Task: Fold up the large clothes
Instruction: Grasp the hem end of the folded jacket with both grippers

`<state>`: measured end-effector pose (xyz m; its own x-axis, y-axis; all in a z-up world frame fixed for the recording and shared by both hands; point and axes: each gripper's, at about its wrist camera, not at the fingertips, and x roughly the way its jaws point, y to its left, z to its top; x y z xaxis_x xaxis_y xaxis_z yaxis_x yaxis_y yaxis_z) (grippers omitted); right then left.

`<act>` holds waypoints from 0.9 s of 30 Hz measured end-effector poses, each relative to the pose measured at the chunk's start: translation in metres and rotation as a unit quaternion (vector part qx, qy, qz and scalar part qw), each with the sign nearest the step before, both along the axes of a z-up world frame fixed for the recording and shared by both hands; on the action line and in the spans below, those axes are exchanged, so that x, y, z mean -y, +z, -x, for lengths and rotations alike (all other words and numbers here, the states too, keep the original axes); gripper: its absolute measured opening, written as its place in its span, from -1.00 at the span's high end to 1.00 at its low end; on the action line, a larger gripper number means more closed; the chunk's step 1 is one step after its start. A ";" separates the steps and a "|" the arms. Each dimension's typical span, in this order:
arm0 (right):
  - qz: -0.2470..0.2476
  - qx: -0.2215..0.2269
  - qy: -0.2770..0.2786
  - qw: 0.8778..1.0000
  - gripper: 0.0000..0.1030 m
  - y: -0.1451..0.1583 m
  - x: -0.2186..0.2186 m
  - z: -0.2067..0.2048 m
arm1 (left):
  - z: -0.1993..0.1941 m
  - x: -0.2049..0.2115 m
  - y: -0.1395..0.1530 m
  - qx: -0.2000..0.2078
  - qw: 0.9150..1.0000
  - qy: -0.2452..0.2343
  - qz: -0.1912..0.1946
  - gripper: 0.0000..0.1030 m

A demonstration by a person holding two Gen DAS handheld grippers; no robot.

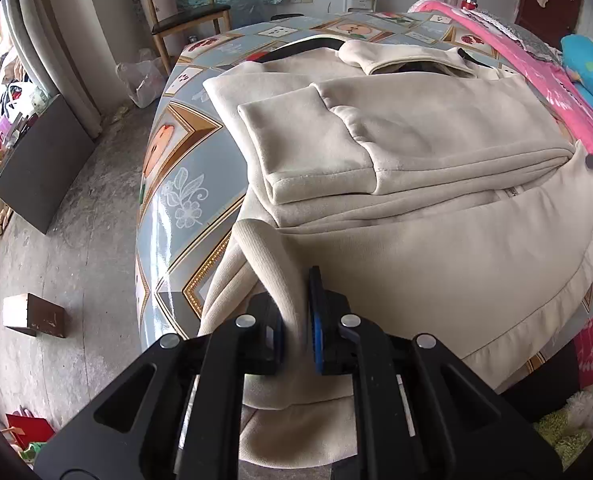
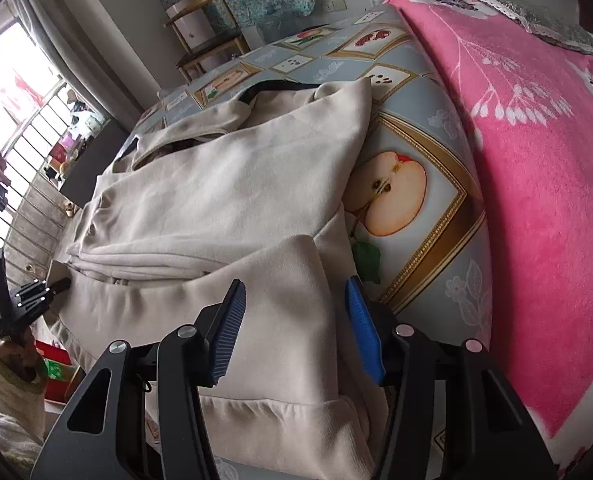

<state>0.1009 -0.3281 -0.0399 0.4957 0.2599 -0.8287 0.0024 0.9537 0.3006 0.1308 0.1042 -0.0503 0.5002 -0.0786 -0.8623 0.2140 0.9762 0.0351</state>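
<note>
Left wrist: fingers (image 1: 274,320) tight on cream hoodie (image 1: 416,184) hem.

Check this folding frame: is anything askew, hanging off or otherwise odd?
One thing: the cream garment's ribbed hem hangs off the table's near edge, bunched between the left gripper's pads rather than lying flat. The sleeves are folded over the body neatly. No damage or spill shows.
</note>
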 end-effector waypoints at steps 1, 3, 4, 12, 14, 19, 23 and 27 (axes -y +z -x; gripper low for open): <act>0.001 -0.001 0.005 1.000 0.01 -0.001 0.000 0.005 | -0.001 0.001 0.000 -0.001 1.000 0.002 0.000 0.80; -0.002 -0.002 0.014 1.000 0.01 -0.002 0.002 0.017 | 0.000 0.001 0.000 -0.001 1.000 0.004 -0.001 0.80; -0.007 0.000 0.021 1.000 0.01 -0.001 0.002 0.023 | 0.000 0.001 0.000 -0.002 1.000 0.005 -0.002 0.80; -0.039 0.009 0.042 0.998 0.14 -0.001 0.016 0.014 | -0.001 0.005 0.000 -0.003 1.000 0.006 -0.016 0.80; -0.041 0.001 0.031 0.999 0.40 -0.007 0.018 0.003 | -0.001 0.005 0.000 -0.001 1.000 0.008 -0.017 0.80; 0.014 0.033 0.019 0.999 0.83 0.013 -0.002 0.016 | 0.009 0.006 0.008 0.024 1.000 0.006 -0.019 0.86; 0.082 0.085 0.023 0.993 0.88 0.046 -0.036 0.048 | 0.030 0.003 0.025 0.056 0.998 -0.001 0.001 0.88; 0.114 0.129 0.007 0.985 0.88 0.075 -0.055 0.079 | 0.060 0.001 0.047 0.099 0.995 -0.017 0.012 0.89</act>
